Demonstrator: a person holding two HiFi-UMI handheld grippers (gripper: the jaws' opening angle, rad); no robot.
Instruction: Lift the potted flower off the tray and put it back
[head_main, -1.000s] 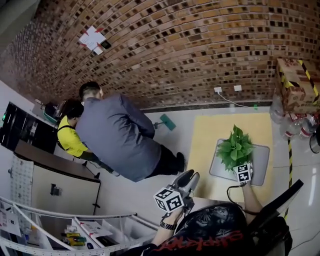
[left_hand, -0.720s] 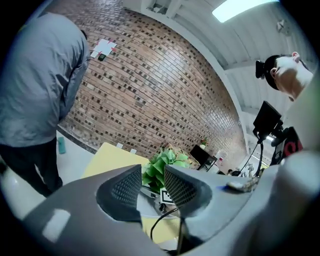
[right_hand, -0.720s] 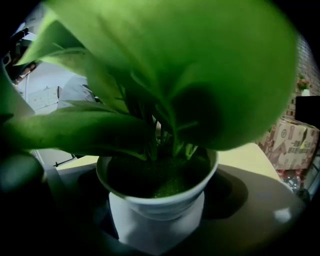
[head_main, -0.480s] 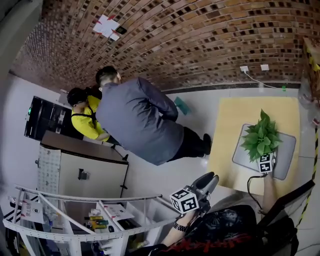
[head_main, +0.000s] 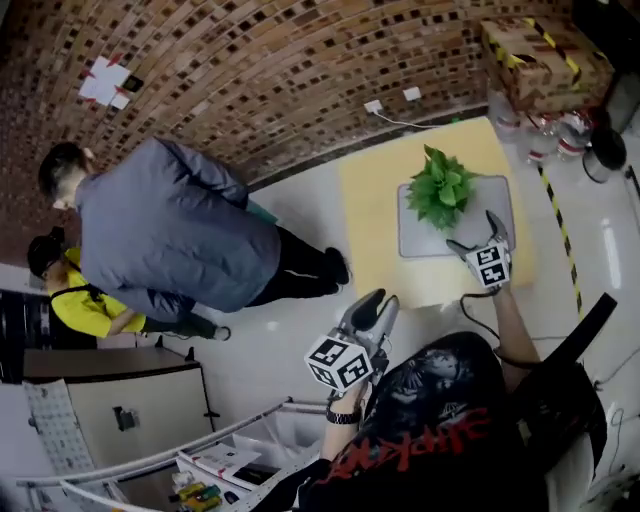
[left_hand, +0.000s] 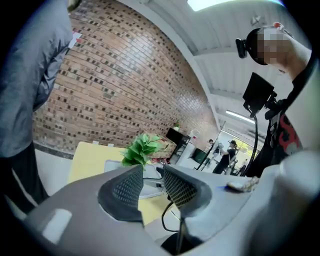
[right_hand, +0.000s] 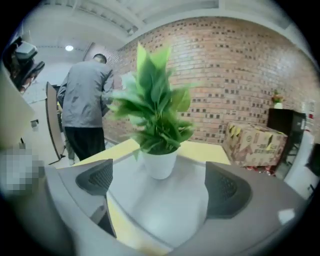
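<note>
The potted flower (head_main: 440, 185), green leaves in a white pot (right_hand: 159, 162), stands upright on the grey tray (head_main: 490, 205) on the yellow table (head_main: 370, 190). My right gripper (head_main: 474, 232) hovers at the tray's near edge, short of the pot. Its jaws are opening wide, with nothing between the pads (right_hand: 95, 177). In its own view the right gripper (right_hand: 161, 182) frames the pot from a distance. My left gripper (head_main: 378, 300) is held off the table near my body. In its own view the left gripper (left_hand: 152, 182) is open by a narrow gap, empty, with the flower (left_hand: 142, 150) far ahead.
Two people (head_main: 170, 230) stand left of the table by a cabinet (head_main: 120, 410). A taped cardboard box (head_main: 540, 55) and bottles (head_main: 545, 135) sit beyond the table's right end. A cable (head_main: 470, 310) trails from my right gripper. A brick wall (head_main: 280, 70) lies behind.
The head view has swung round. My right gripper has drawn back from the pot to the tray's near edge, jaws now spread wide. The left gripper stays by my body.
</note>
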